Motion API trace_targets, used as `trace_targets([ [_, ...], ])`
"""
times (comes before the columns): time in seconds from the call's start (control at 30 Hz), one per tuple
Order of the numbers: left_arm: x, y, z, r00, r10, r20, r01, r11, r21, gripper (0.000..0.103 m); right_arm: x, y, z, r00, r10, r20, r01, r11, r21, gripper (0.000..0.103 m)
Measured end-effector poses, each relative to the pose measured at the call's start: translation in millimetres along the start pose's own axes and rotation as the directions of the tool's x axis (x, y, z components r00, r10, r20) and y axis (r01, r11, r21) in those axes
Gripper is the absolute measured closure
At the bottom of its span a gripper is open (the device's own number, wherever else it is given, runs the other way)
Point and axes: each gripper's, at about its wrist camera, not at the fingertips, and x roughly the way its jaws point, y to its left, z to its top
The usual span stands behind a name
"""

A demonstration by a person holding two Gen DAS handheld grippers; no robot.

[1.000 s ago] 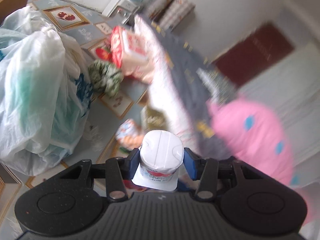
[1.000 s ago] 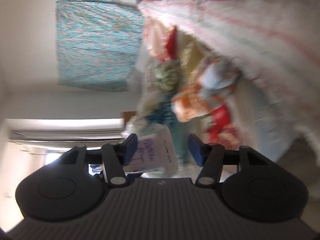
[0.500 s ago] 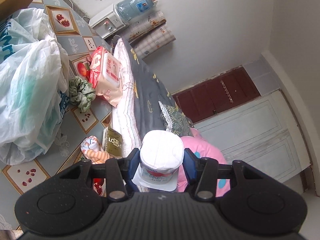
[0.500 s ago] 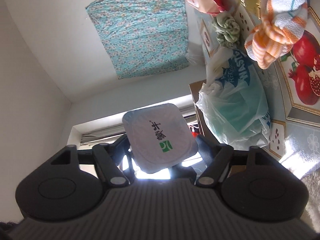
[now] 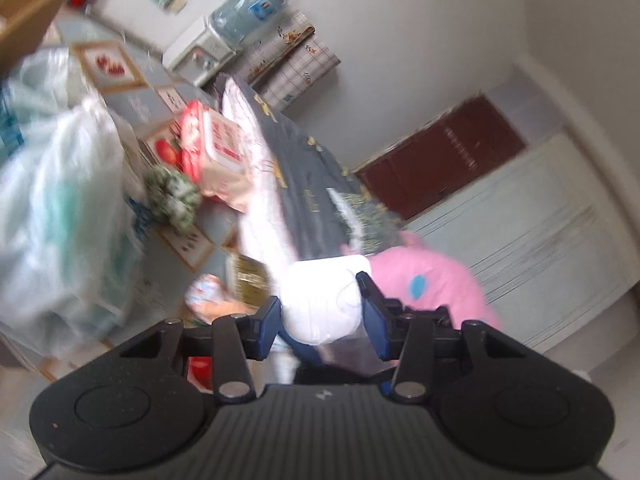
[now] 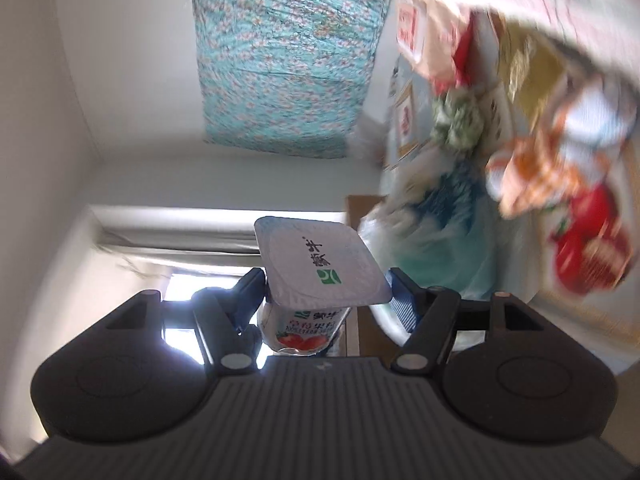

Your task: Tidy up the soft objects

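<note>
My left gripper (image 5: 322,310) is shut on a white yogurt cup (image 5: 324,300), seen bottom first. My right gripper (image 6: 326,292) is shut on a second yogurt cup (image 6: 320,264), its foil lid with green print facing the camera. Both views are tilted and blurred. On the tiled floor lie a green scrunchie (image 5: 172,196), a red and white wipes pack (image 5: 212,148), an orange and white towel (image 6: 552,160) and a pink plush (image 5: 432,284). The scrunchie (image 6: 456,120) also shows in the right wrist view.
A large white and teal plastic bag (image 5: 52,216) fills the left. A grey and striped blanket (image 5: 296,184) runs down the middle. A water dispenser (image 5: 224,36) stands by the far wall. A floral cloth (image 6: 280,60) hangs on the wall. A cardboard box (image 6: 362,216) stands behind the bag.
Both grippers have swung while keeping their cups. The left view tilted and blurred. The right view turned so the floor items moved toward the upper right.
</note>
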Motion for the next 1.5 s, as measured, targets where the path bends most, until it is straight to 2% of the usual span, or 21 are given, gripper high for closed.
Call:
trace_targets([
  [0.07,-4,1,0,0.997,0.075,-0.001,-0.075,0.995,0.062,0.057,3,0,4,0.995,-0.097,0.013,0.098,0.99,-0.099,0.037],
  [0.13,-5,2,-2,0.982,0.191,0.004,-0.19,0.973,0.13,0.057,11,1,5,0.978,-0.205,0.026,0.205,0.953,-0.222,0.037],
  [0.2,-5,5,-4,0.957,0.29,-0.003,-0.284,0.939,0.191,0.057,24,1,0,0.939,-0.34,0.053,0.336,0.872,-0.357,0.037],
  [0.27,-6,8,-8,0.934,0.358,-0.004,-0.346,0.906,0.242,0.057,37,1,-8,0.893,-0.443,0.077,0.425,0.777,-0.465,0.038],
  [0.4,-9,12,-16,0.899,0.437,0.012,-0.418,0.852,0.315,0.057,58,11,-35,0.826,-0.552,0.116,0.484,0.587,-0.649,0.04],
  [0.47,-6,9,-22,0.881,0.471,0.027,-0.447,0.814,0.372,0.057,64,18,-44,0.811,-0.57,0.134,0.482,0.52,-0.705,0.04],
  [0.57,2,7,-33,0.862,0.507,0.027,-0.464,0.766,0.444,0.056,72,28,-50,0.786,-0.602,0.141,0.478,0.446,-0.757,0.038],
  [0.67,8,7,-43,0.859,0.512,0.011,-0.453,0.75,0.483,0.054,75,34,-55,0.777,-0.616,0.134,0.459,0.407,-0.79,0.037],
  [0.8,19,11,-53,0.854,0.521,-0.01,-0.442,0.735,0.514,0.054,74,41,-62,0.775,-0.622,0.111,0.439,0.403,-0.803,0.037],
  [0.93,26,14,-61,0.856,0.516,-0.036,-0.428,0.746,0.51,0.054,66,42,-60,0.787,-0.613,0.063,0.42,0.459,-0.783,0.037],
  [1.0,28,13,-64,0.856,0.516,-0.035,-0.425,0.741,0.52,0.054,61,43,-60,0.795,-0.605,0.048,0.412,0.48,-0.774,0.037],
  [1.2,38,3,-69,0.857,0.515,-0.002,-0.418,0.699,0.581,0.045,40,51,-55,0.834,-0.551,0.029,0.395,0.559,-0.729,0.036],
  [1.33,48,0,-74,0.85,0.526,0.004,-0.416,0.668,0.617,0.043,36,50,-42,0.861,-0.508,0.019,0.389,0.636,-0.666,0.036],
  [1.4,53,1,-75,0.848,0.53,0.0,-0.416,0.667,0.618,0.043,41,47,-37,0.866,-0.499,0.01,0.388,0.661,-0.642,0.037],
  [1.5,60,3,-74,0.848,0.529,-0.012,-0.415,0.679,0.606,0.043,51,41,-30,0.87,-0.493,-0.008,0.382,0.684,-0.622,0.041],
])
